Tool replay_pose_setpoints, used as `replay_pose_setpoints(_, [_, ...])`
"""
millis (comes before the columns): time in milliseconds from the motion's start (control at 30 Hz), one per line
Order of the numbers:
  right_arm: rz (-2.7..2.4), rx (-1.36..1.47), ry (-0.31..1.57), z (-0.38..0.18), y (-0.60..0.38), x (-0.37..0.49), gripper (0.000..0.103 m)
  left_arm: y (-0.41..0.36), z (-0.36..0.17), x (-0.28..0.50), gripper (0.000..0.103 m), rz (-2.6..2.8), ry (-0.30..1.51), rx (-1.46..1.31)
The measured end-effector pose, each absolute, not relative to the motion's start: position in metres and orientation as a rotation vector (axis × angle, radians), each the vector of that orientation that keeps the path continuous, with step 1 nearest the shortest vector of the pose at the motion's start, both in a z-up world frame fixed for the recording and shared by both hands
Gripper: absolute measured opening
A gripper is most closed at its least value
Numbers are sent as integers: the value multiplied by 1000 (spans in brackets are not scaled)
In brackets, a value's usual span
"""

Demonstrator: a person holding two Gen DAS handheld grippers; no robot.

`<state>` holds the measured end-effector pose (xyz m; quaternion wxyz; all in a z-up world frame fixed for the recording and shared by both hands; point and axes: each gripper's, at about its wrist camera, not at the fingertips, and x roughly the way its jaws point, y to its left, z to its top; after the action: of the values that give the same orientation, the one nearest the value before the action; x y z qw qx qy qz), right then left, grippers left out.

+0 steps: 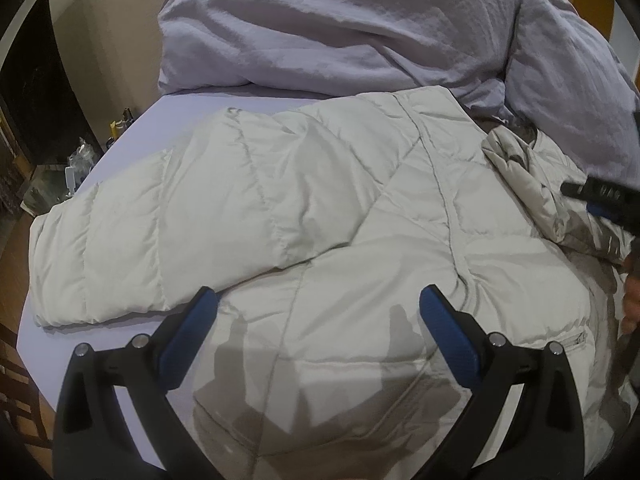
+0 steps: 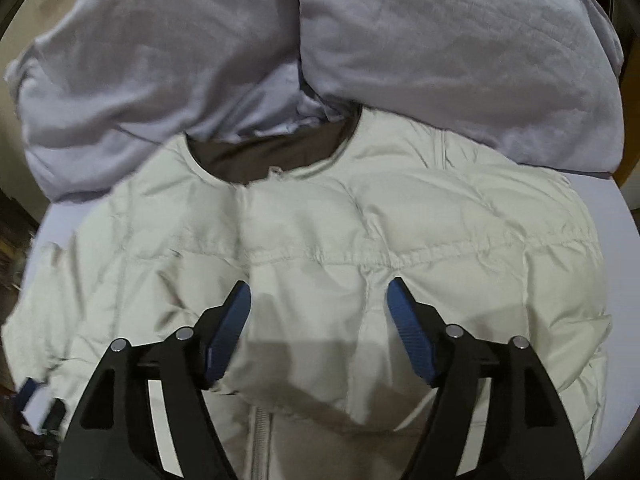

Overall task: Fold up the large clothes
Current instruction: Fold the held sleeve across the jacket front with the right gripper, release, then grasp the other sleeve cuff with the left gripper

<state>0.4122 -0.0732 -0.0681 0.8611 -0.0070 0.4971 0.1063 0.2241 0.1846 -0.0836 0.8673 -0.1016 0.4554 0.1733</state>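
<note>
Jacket spread flat on the lavender bed, just below the rumpled duvet.
Your left gripper hangs released over the jacket's lower body, beside the folded-in sleeve; your right gripper hangs spread over its chest, below the collar, nothing pinched.

A home bedroom. Bed under a smooth lilac sheet, with a crumpled lilac duvet heaped at the far end and a matching pillow beside it. Pale puffer jacket spread flat on the mattress. Wood floor below the bed's left edge, dark furniture against a beige wall, small clutter beside it.
</note>
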Motion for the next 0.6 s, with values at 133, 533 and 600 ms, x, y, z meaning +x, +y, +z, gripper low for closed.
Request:
replay_pose_setpoints(133, [197,-59,1048,-83,-64,408,88,194,-81,222,101,362,944,-237])
replay_pose_setpoints(533, [162,-137,1057,-107,-51,415,100,217,-77,224,101,396,929,-265])
replay_pose_setpoints(600, [163,-146,1044,-108,-50,416,101,220,-76,224,101,400,927,-261])
